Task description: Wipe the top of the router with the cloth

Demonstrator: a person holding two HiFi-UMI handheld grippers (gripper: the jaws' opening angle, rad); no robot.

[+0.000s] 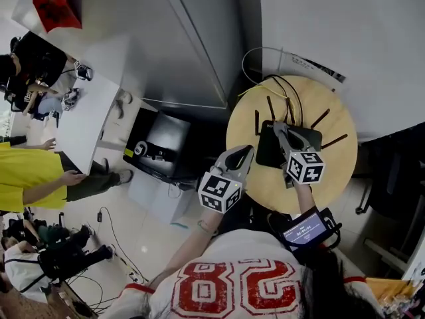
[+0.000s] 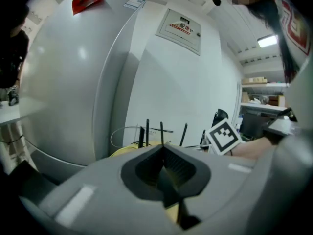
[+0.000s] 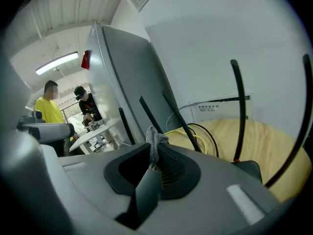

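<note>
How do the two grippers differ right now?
The right gripper is shut on a grey cloth; the left gripper is shut and empty. The right gripper is over the black router; the left gripper is beside it, at the round table's edge. Both carry marker cubes.

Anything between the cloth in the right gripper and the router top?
Nothing visible. The right gripper holds the cloth right over the router; its antennas stand at the edges, off the top.
</note>
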